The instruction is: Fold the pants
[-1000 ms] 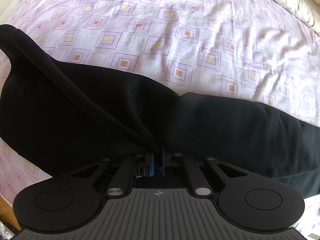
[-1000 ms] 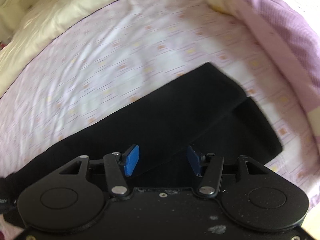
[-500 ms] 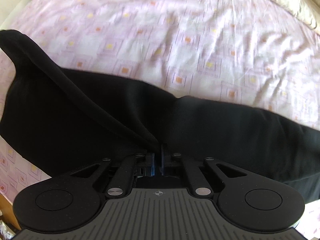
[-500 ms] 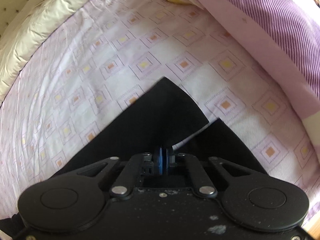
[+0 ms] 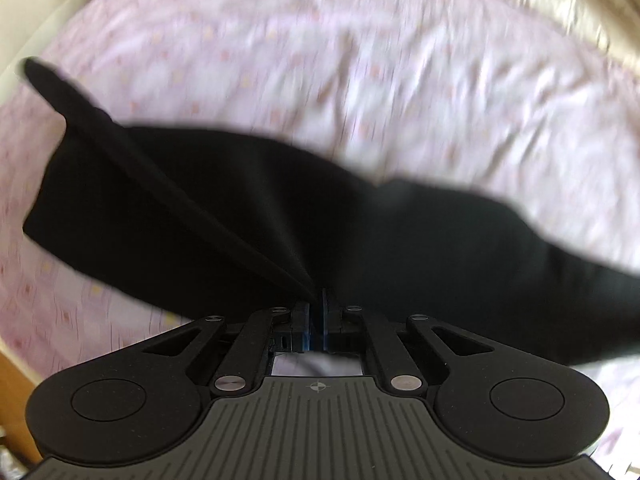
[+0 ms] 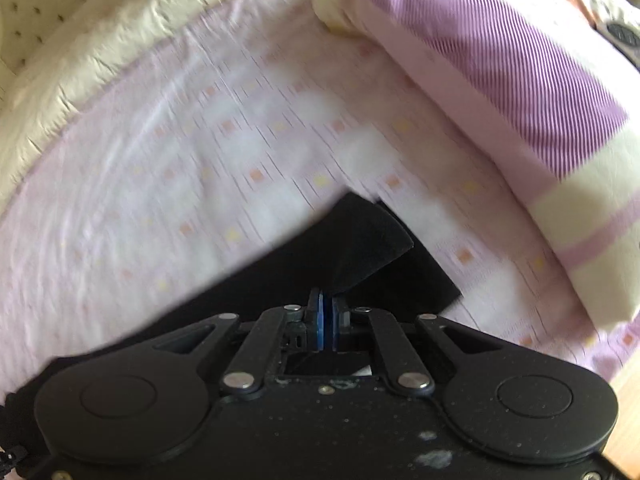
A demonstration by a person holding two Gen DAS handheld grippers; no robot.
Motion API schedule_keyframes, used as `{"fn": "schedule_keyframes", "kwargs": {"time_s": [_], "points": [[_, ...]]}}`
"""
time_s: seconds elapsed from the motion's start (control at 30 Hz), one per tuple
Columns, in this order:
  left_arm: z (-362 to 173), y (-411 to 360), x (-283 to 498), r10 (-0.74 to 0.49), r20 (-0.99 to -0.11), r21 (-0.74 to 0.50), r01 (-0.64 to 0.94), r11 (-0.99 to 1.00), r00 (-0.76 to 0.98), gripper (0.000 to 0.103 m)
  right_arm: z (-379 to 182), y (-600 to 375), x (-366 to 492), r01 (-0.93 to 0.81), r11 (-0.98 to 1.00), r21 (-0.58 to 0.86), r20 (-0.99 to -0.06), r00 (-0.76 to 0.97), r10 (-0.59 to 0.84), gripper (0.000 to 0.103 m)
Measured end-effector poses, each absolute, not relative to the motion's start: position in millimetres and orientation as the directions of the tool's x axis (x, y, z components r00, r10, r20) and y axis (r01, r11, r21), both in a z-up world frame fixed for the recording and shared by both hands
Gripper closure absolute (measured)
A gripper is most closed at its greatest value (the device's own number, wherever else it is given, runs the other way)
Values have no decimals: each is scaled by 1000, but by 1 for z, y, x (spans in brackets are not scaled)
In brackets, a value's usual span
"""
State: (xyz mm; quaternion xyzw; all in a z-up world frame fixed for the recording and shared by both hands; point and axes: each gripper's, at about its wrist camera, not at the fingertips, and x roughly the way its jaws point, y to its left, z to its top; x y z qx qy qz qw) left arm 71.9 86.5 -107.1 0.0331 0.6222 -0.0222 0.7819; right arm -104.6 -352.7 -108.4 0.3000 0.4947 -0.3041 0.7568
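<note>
Pants (image 5: 400, 240): black, plain, matte cloth with no print; they lie in a long band across the bed sheet, and the picture is blurred at their edges.
Pants, left wrist view: 1 ridge of cloth rises from the far left corner and runs down to the tongs, drawn taut into a fold; the rest spreads flat to the right edge of the picture.
Pants, right wrist view (image 6: 360, 240): the end of the cloth shows here, 1 corner lifted and tented up from the tongs, with a lower layer lying flat on the sheet just beside it.
Left gripper (image 5: 316, 316): the 2 blue-padded fingers are pressed together on the fold of the pants, with the cloth pinched between them.
Right gripper (image 6: 327, 322): the jaws have just been closing and now stand together, with the lifted corner of the pants caught between the blue pads.
Bed sheet (image 5: 360, 80): pale pink with small orange and yellow squares, wrinkled, under the pants on all sides.
Pillow (image 6: 500, 100): purple stripes with pink and cream bands, at the right of the sheet, near the end of the pants but apart from them.
Quilt (image 6: 100, 48): cream, crinkled, along the far edge of the sheet.
</note>
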Motion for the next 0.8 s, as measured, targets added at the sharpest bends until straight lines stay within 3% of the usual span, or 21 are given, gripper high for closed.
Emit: {"fn": "schedule_keyframes", "kwargs": {"time_s": [0.2, 0.8], "points": [[-131, 87, 63, 43, -981, 63, 98, 993, 191, 97, -125, -348, -110, 740, 664, 108, -949, 275, -152, 97], [-137, 72, 67, 32, -969, 49, 64, 997, 243, 97, -119, -353, -116, 732, 681, -11, -935, 233, -266, 98]]}}
